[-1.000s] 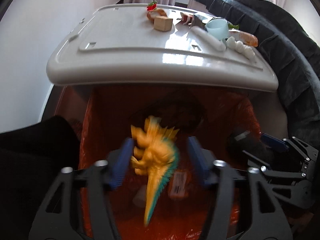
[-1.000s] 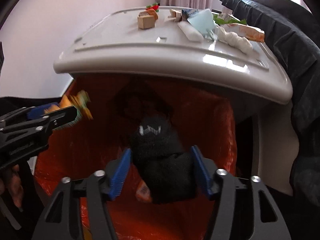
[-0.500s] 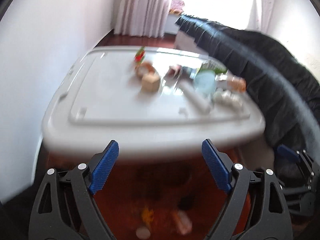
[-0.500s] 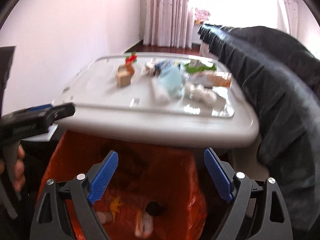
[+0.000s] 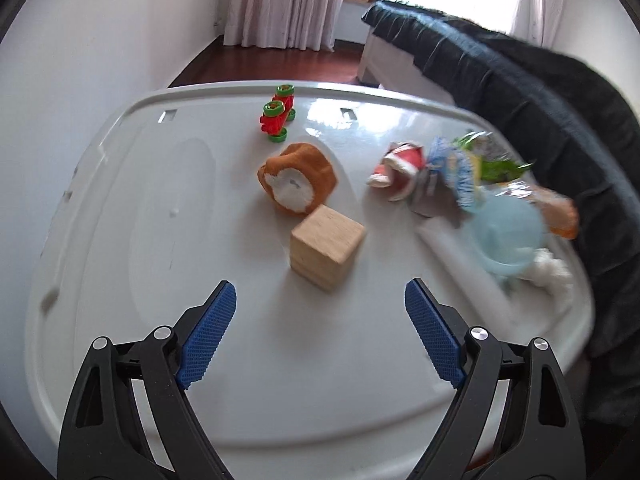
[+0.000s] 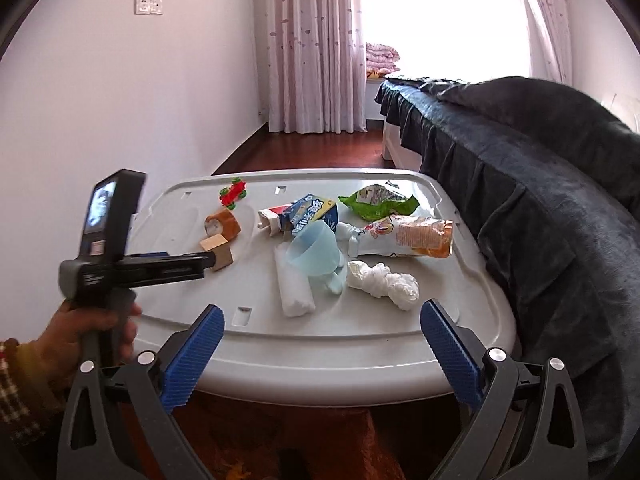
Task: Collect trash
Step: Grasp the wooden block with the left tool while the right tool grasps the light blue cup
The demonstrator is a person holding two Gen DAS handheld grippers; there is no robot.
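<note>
Surface: grey lid (image 6: 360,352) over orange-lined bin | Trash: wrappers, white wad (image 6: 382,284) on lid | left gripper (image 5: 320,320): released, aimed at wooden block (image 5: 326,252) | right gripper (image 6: 320,336): empty, jaws opening, near lid edge, likely for next pick.

A desk (image 6: 360,352) carries everything. Taking the wooden block (image 6: 218,254) as landmark: a plush toy (image 6: 223,222) sits just behind it, touching, and a wheeled toy (image 6: 233,193) lies farther behind, near the desk's far edge. To the block's right lie a roll (image 6: 294,288), a scoop (image 6: 316,252), wrappers (image 6: 376,202) and knotted tissue (image 6: 384,284). A bed (image 6: 520,168) runs along the desk's right side.
</note>
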